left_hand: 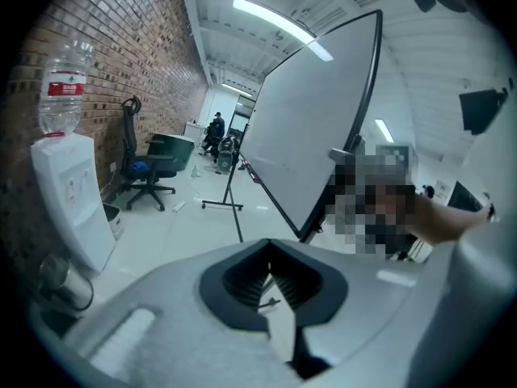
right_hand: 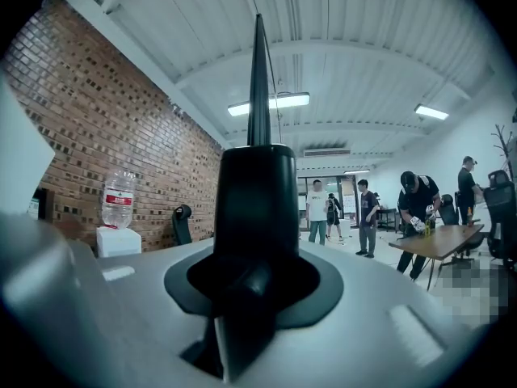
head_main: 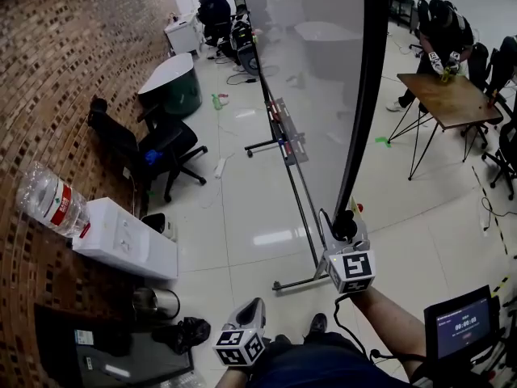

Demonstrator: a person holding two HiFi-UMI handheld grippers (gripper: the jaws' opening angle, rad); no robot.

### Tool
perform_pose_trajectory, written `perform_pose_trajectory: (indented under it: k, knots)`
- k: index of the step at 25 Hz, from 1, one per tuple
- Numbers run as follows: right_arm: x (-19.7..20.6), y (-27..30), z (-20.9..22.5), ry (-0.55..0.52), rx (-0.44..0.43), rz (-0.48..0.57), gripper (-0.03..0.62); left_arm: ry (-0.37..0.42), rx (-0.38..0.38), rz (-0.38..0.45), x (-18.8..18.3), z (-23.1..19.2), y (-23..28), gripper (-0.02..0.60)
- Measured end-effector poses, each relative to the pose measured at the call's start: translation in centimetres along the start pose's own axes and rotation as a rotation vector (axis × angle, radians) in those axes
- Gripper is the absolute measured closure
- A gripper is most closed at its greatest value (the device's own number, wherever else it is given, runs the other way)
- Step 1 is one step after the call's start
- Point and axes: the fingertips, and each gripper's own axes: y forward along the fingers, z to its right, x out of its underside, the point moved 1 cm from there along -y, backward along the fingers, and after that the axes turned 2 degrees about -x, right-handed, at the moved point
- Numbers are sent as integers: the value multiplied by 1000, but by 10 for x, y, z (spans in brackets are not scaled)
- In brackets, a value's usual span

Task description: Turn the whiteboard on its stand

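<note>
on stand point(head_main: 299, 281): whiteboard point(head_main: 323, 95) aslant, lengthwise away

Quick headcount from where I'm standing: one big glossy whiteboard point(head_main: 323, 95) in a black frame on a rolling stand. Two grey handheld grippers with marker cubes, the left gripper point(head_main: 257, 305) and the right gripper point(head_main: 346, 221). One white water dispenser point(head_main: 125, 239) with one clear plastic bottle point(head_main: 50, 200), red label. One black swivel office chair point(head_main: 161, 148) by the brick wall. One brown wooden table point(head_main: 452, 99) on thin black legs. One small black screen point(head_main: 462, 326). Five people point(right_hand: 368, 217) at the far end.
</note>
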Motion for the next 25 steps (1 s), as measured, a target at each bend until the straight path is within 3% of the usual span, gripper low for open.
perform_pose_trajectory:
  k: [4,8,15,25]
  knots:
    - [3,-17,2,1,-15,-4,459,2,44,47,0,6,-9,575]
    - [5,-31,20,-3,-3,9,461,-50,78,75,5,4,-30,575]
    - [2,-58,16,-8,20,8,461,-110,81,-22,70,-23,-62,575]
    - [12,-96,1,-20,26,0,461,-53,30,52,53,-13,-101,575]
